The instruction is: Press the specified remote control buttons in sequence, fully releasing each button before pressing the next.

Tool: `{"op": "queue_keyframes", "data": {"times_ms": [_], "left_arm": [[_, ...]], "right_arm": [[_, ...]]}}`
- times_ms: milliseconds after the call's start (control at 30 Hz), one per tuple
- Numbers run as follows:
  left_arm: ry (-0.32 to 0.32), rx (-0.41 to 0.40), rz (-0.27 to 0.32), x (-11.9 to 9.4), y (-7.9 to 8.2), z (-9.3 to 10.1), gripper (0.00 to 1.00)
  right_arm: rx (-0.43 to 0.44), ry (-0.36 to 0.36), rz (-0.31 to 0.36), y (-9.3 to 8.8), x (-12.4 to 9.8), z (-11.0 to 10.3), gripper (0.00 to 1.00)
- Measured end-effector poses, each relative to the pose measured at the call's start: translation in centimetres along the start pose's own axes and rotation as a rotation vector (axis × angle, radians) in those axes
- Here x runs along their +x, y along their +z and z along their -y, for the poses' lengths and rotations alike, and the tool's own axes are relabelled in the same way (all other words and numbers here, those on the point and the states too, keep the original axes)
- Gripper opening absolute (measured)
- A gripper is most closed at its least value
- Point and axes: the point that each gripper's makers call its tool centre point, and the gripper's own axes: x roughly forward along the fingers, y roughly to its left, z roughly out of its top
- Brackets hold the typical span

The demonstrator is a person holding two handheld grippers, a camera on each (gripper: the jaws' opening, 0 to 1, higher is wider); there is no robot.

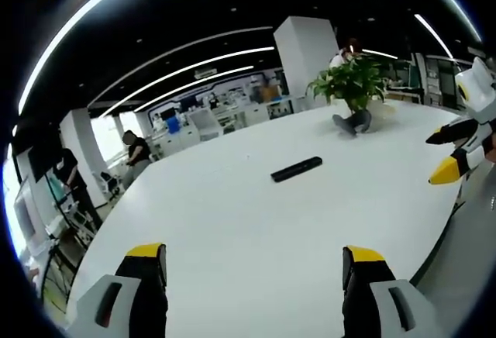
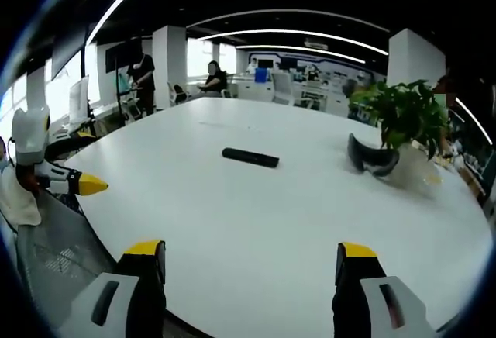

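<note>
Left claw [image 1: 254, 264] spread wide, remote [image 1: 297, 169] mid-table [image 1: 232, 222], well apart

Both views look forward along their own jaws from the near edge of the white counter [image 1: 232, 222], held above it and well back from its middle. The left gripper view faces rightward across it, the right gripper view leftward. They share the remote [image 1: 297, 169], the plant [image 1: 350, 82] and the counter.
</note>
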Motion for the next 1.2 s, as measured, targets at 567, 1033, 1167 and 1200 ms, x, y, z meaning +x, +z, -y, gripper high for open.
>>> {"op": "queue_keyframes", "data": {"times_ms": [567, 1033, 1167, 1200], "left_arm": [[-0.001, 0.014, -0.012, 0.10, -0.20, 0.12, 0.97], [0.001, 0.027, -0.012, 0.12, -0.10, 0.07, 0.96], [0.002, 0.032, -0.001, 0.13, 0.32, 0.00, 0.96], [-0.003, 0.032, 0.004, 0.09, 0.54, 0.06, 0.96]], "right_arm": [[0.006, 0.002, 0.009, 0.18, -0.07, 0.02, 0.90], [0.006, 0.028, 0.019, 0.35, -0.15, -0.44, 0.90], [0.014, 0.029, 0.026, 0.46, -0.25, -0.39, 0.89], [0.017, 0.029, 0.027, 0.47, -0.28, -0.34, 0.89]]}}
